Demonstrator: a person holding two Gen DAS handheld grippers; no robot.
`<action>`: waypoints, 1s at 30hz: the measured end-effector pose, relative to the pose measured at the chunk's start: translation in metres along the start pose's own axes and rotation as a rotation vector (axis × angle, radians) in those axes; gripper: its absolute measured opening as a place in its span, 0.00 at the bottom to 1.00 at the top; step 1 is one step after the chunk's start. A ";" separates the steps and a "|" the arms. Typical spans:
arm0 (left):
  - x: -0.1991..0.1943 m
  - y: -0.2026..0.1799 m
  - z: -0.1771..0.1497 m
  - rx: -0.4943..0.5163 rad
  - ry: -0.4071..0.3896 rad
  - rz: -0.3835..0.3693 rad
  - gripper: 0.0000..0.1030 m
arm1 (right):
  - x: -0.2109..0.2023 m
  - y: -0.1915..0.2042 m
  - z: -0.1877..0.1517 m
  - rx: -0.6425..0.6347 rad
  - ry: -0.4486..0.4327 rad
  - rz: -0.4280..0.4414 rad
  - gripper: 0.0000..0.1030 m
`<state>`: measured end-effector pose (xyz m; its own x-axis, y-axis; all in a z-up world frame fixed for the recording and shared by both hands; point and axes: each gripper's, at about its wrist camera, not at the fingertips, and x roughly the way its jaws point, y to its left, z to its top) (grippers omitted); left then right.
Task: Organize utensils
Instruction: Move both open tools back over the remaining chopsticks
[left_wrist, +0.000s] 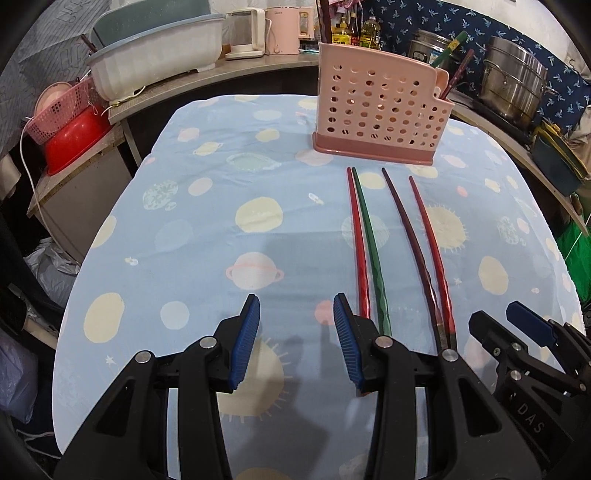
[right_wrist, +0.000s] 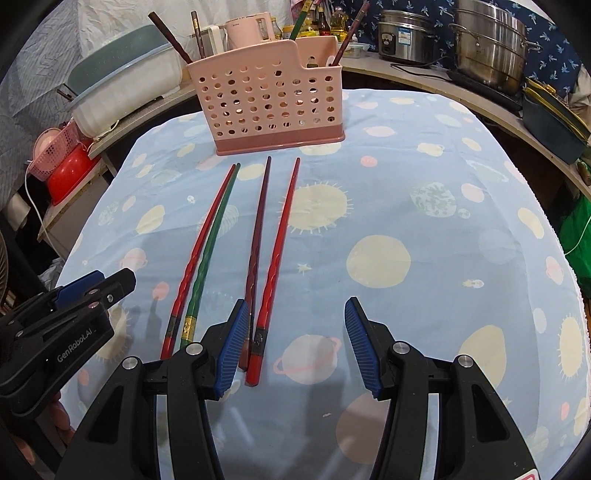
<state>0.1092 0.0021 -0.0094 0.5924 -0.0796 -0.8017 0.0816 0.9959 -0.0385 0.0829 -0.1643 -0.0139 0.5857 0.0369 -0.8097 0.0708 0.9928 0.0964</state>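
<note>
Several chopsticks lie lengthwise on the planet-print tablecloth (right_wrist: 424, 184) in front of a pink perforated holder (right_wrist: 269, 99) (left_wrist: 380, 114). A red one (right_wrist: 207, 236) and a green one (right_wrist: 216, 236) touch side by side. To their right lie a dark maroon one (right_wrist: 258, 229) and another red one (right_wrist: 282, 236). The holder has more chopsticks standing in it. My right gripper (right_wrist: 297, 314) hovers open over the thick ends of the right pair, pads touching nothing. My left gripper (left_wrist: 295, 314) is open over bare cloth, just left of the red (left_wrist: 356, 240) and green (left_wrist: 371, 251) chopsticks.
A white tub (left_wrist: 155, 59), a red basin (left_wrist: 74, 144) and a pink basket (left_wrist: 59, 107) sit off the table's left. Kettles (left_wrist: 251, 33), oil bottles (left_wrist: 354, 33) and steel pots (right_wrist: 491, 40) line the shelf behind. The table's edges curve away on both sides.
</note>
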 end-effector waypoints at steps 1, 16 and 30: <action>0.000 0.000 -0.002 -0.002 0.003 -0.005 0.38 | 0.000 0.000 -0.001 0.001 0.002 0.002 0.51; 0.005 -0.007 -0.006 0.013 0.022 -0.029 0.38 | 0.023 0.003 -0.001 -0.013 0.034 -0.036 0.51; 0.007 -0.016 -0.012 0.026 0.036 -0.071 0.38 | 0.024 0.005 -0.014 -0.083 0.023 -0.084 0.39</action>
<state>0.1029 -0.0138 -0.0218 0.5549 -0.1480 -0.8186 0.1436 0.9863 -0.0810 0.0859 -0.1571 -0.0408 0.5617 -0.0449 -0.8261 0.0510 0.9985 -0.0196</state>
